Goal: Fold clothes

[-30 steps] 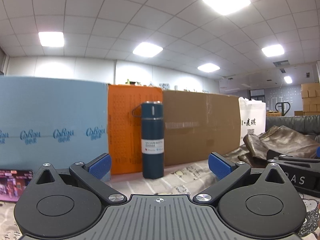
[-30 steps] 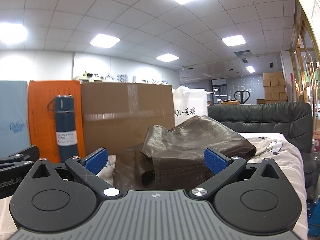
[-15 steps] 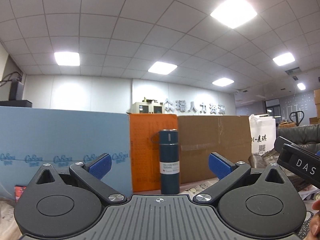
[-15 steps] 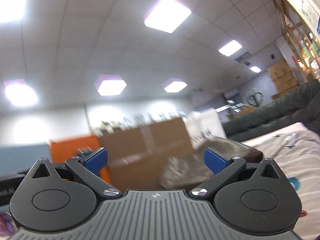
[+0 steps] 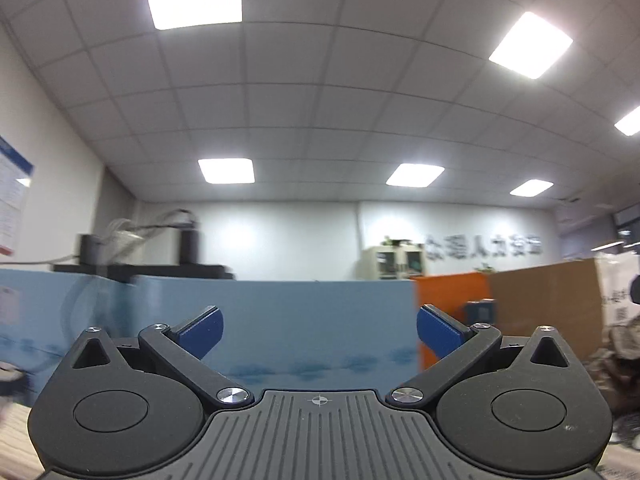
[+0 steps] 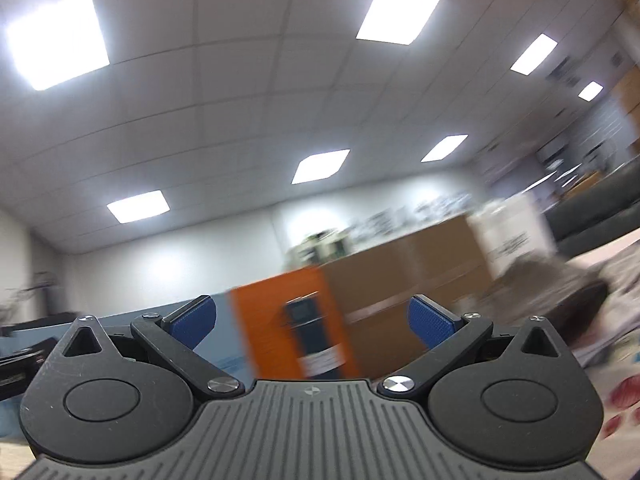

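One dark blue flask (image 6: pixel 310 334) at 6 o'clock, one orange panel (image 6: pixel 276 320), one blue panel (image 5: pixel 312 320), one brown cardboard box (image 6: pixel 404 280), one white bag (image 6: pixel 512 236) at 3 o'clock, one crumpled brown garment (image 6: pixel 536 292), six ceiling lights in the left wrist view

Nothing reads clearly; grey raised characters on the white back wall (image 5: pixel 484 246), at two o'clock, are blurred; the dark blue flask's white label (image 6: pixel 322 360) is illegible.

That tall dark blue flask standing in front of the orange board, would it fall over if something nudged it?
Probably. The flask looks tall and narrow, so a push near its top would likely tip it. Its smooth rounded body would probably roll afterwards. The picture is blurred, so its weight cannot be judged.
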A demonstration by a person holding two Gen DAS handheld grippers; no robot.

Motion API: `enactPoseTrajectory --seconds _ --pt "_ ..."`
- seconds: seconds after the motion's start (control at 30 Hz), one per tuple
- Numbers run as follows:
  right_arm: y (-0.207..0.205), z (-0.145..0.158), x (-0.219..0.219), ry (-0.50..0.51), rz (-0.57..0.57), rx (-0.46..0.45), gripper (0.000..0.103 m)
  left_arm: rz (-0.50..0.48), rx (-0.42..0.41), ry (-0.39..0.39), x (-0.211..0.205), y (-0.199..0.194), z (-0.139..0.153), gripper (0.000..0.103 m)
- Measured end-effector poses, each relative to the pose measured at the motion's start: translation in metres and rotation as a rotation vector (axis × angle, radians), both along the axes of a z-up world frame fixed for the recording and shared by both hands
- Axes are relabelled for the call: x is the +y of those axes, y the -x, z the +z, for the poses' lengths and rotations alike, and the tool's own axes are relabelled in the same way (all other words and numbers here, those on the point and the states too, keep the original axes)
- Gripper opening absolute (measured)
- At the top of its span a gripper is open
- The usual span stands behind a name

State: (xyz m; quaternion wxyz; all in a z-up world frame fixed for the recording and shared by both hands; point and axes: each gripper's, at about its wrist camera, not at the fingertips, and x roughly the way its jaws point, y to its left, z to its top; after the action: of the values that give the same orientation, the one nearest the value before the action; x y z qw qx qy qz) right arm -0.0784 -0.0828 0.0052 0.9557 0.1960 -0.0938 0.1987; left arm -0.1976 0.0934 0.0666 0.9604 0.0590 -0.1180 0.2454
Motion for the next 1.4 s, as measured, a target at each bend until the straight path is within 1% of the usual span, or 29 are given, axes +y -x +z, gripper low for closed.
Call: enactPoseTrajectory --seconds 0.07,0.1,0.17,0.23,0.27,0.3,0.33,0.37,0.4,0.47,0.53,0.57,0.6,0.67,0.73,0.8,0.87,0.9,0.97,1.1,1.17,1.2,1.27,1.3,1.33,1.37,1.4 --pt "0.008 0.012 0.017 0.022 0.146 0.017 0.103 0.062 -0.007 -0.012 0.028 0.022 0.009 0.103" --pt "0.012 0.019 0.027 0.043 0.218 0.025 0.103 0.108 -0.003 -0.025 0.040 0.031 0.015 0.103" --pt "0.017 0.034 0.049 0.087 0.363 0.046 0.103 0.220 -0.004 -0.053 0.065 0.052 0.026 0.103" --pt "0.020 0.049 0.074 0.134 0.506 0.070 0.103 0.345 -0.005 -0.044 0.091 0.071 0.041 0.103" --pt "0.020 0.057 0.089 0.164 0.565 0.085 0.103 0.394 0.005 -0.020 0.106 0.078 0.048 0.103" --pt "0.017 0.063 0.104 0.193 0.612 0.103 0.103 0.419 0.010 0.026 0.122 0.086 0.053 0.103" --pt "0.014 0.068 0.118 0.221 0.658 0.119 0.103 0.441 0.013 0.077 0.139 0.095 0.058 0.103" --pt "0.013 0.071 0.133 0.245 0.700 0.121 0.103 0.441 0.000 0.155 0.157 0.103 0.059 0.103" --pt "0.011 0.073 0.149 0.263 0.735 0.115 0.103 0.439 -0.016 0.233 0.174 0.111 0.059 0.103" --pt "-0.007 0.069 0.188 0.341 0.806 0.144 0.103 0.408 -0.104 0.390 0.203 0.130 0.053 0.103" --pt "-0.023 0.053 0.227 0.400 0.891 0.200 0.103 0.371 -0.187 0.545 0.233 0.147 0.047 0.103" --pt "-0.029 0.043 0.245 0.424 0.936 0.230 0.103 0.318 -0.178 0.601 0.249 0.147 0.040 0.103" --pt "-0.033 0.032 0.262 0.446 0.962 0.277 0.103 0.277 -0.145 0.652 0.263 0.144 0.031 0.103" --pt "-0.041 0.012 0.293 0.476 0.988 0.367 0.103 0.185 -0.026 0.726 0.289 0.125 0.009 0.103" --pt "-0.046 -0.002 0.310 0.484 1.011 0.424 0.103 0.110 0.049 0.814 0.309 0.107 -0.021 0.102" --pt "-0.052 -0.011 0.329 0.485 1.036 0.460 0.103 0.040 0.085 0.897 0.323 0.106 -0.046 0.102" --pt "-0.053 -0.014 0.340 0.491 1.062 0.462 0.103 -0.006 0.103 0.983 0.336 0.105 -0.064 0.102" --pt "-0.053 -0.014 0.347 0.502 1.068 0.462 0.103 -0.020 0.104 1.007 0.342 0.104 -0.070 0.102" --pt "-0.056 -0.019 0.368 0.526 1.060 0.468 0.103 -0.056 0.089 1.017 0.343 0.107 -0.073 0.102" --pt "-0.065 -0.030 0.396 0.521 1.056 0.515 0.103 -0.278 0.028 0.940 0.334 0.111 -0.061 0.103" --pt "-0.072 -0.036 0.404 0.503 1.066 0.554 0.103 -0.323 0.056 0.896 0.331 0.102 -0.056 0.103" --pt "-0.075 -0.039 0.406 0.490 1.073 0.578 0.103 -0.337 0.073 0.878 0.330 0.097 -0.054 0.103" --pt "-0.078 -0.044 0.408 0.482 1.086 0.608 0.103 -0.224 0.134 0.910 0.334 0.082 -0.060 0.102" --pt "-0.078 -0.046 0.408 0.486 1.085 0.617 0.103 -0.182 0.162 0.909 0.334 0.076 -0.063 0.098" --pt "-0.079 -0.048 0.408 0.489 1.085 0.625 0.103 -0.138 0.191 0.904 0.333 0.070 -0.066 0.076" --pt "-0.079 -0.047 0.407 0.483 1.088 0.626 0.103 -0.082 0.226 0.876 0.329 0.066 -0.065 0.050" --pt "-0.079 -0.046 0.406 0.477 1.090 0.627 0.103 -0.022 0.249 0.831 0.324 0.064 -0.064 0.039"
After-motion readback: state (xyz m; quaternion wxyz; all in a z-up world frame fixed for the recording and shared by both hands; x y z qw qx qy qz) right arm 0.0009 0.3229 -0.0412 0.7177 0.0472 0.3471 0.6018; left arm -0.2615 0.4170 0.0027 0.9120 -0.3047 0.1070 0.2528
